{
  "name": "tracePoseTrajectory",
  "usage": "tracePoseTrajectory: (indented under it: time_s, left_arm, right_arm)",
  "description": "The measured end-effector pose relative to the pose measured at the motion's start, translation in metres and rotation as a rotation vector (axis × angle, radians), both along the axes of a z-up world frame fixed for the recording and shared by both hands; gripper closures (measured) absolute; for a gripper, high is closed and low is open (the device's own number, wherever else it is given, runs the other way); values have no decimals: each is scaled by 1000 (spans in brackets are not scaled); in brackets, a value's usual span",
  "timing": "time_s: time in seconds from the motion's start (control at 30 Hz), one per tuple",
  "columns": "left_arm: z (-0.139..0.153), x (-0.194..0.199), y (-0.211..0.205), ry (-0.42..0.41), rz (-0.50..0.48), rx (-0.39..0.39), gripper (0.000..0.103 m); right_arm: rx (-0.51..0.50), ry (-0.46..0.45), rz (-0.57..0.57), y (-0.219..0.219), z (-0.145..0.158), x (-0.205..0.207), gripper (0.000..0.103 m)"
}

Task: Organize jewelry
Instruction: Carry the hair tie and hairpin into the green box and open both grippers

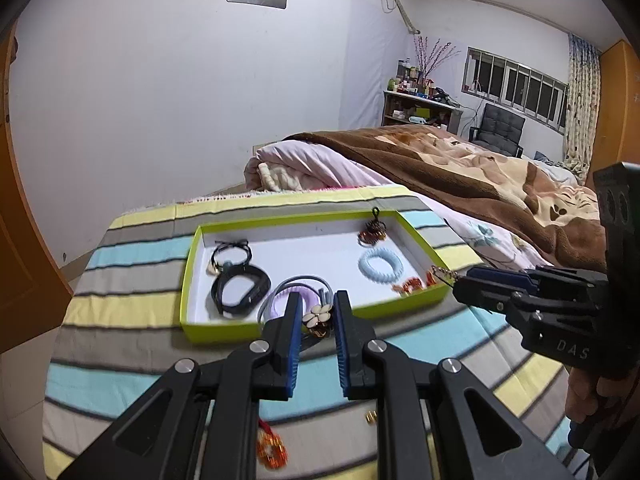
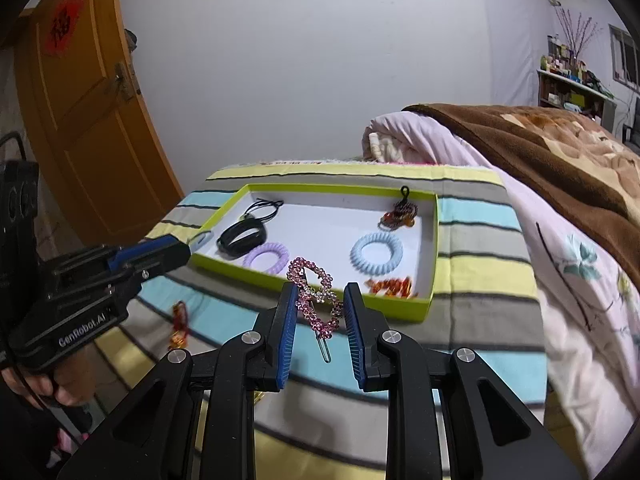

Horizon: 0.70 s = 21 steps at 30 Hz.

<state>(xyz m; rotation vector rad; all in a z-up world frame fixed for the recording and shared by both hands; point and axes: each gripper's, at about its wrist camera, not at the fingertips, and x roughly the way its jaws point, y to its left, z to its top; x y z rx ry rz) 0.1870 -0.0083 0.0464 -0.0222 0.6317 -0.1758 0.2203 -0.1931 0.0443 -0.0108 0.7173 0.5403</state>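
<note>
Black left gripper, blue ribbed fingers, silver screws, white lettering

A lime-green tray with a white floor is sitting on a cloth striped in blue, yellow and grey. A lilac coil and a pale-blue coil are lying inside. A pink rhinestone clip is glinting.

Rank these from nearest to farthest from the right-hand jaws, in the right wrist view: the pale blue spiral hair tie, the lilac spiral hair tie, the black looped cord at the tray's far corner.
1. Pale blue spiral hair tie, just beyond, slightly right.
2. Lilac spiral hair tie, left; close to call with the first.
3. Black looped cord, far left corner.
</note>
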Motion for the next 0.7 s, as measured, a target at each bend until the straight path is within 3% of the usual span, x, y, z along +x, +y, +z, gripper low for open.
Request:
tracePoseTrajectory:
  time_s: [0.3,0.7]
  left_arm:
    - [-4,50,5,11,24,20,87]
    - [-28,110,11,80,42,46,87]
  right_arm:
    - [-35,-15,-6,8,-2,42,79]
    - [-112,33,-6,31,-27,105,79]
